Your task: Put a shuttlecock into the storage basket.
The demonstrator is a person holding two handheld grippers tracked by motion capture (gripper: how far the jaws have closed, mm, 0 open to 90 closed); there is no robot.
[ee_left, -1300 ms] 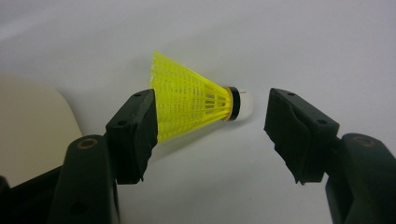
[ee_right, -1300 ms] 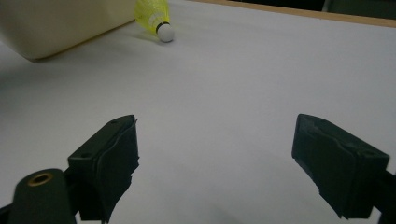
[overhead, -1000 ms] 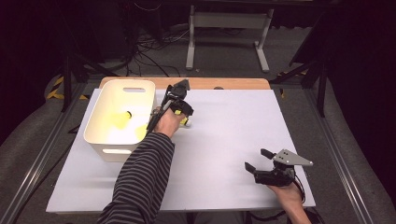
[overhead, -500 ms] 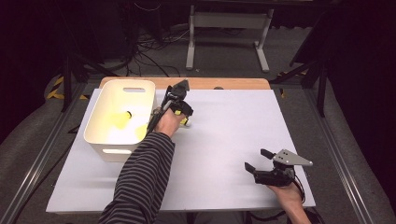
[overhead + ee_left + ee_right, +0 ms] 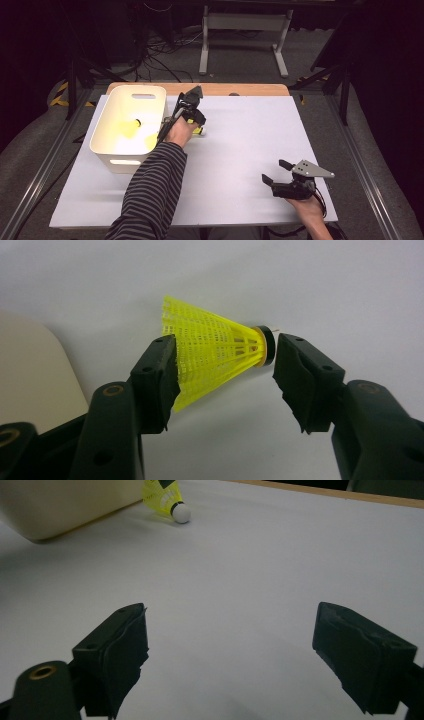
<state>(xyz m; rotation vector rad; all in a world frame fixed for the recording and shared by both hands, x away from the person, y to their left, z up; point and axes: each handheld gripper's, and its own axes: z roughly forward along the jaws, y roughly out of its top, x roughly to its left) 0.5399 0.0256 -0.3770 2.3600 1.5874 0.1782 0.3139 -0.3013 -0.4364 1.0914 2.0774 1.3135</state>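
Note:
A yellow shuttlecock (image 5: 215,350) with a black-banded cork lies on its side on the white table, just right of the bin. My left gripper (image 5: 227,342) reaches down over it, and its jaws have just been closing. The shuttlecock sits between them: one pad is at the mesh skirt and the other stands a sliver off the cork end. From above, the left gripper (image 5: 196,124) hides most of the shuttlecock (image 5: 199,131). My right gripper (image 5: 275,170) rests open near the table's front right with nothing between its jaws. The right gripper view shows the same shuttlecock (image 5: 167,500) far off.
A white handled bin (image 5: 125,160) stands at the table's left, with yellow shuttlecocks (image 5: 131,129) inside. Its wall is close beside the left gripper (image 5: 30,380) and appears at the far left of the right gripper view (image 5: 60,505). A wooden strip edges the table's far side (image 5: 250,90).

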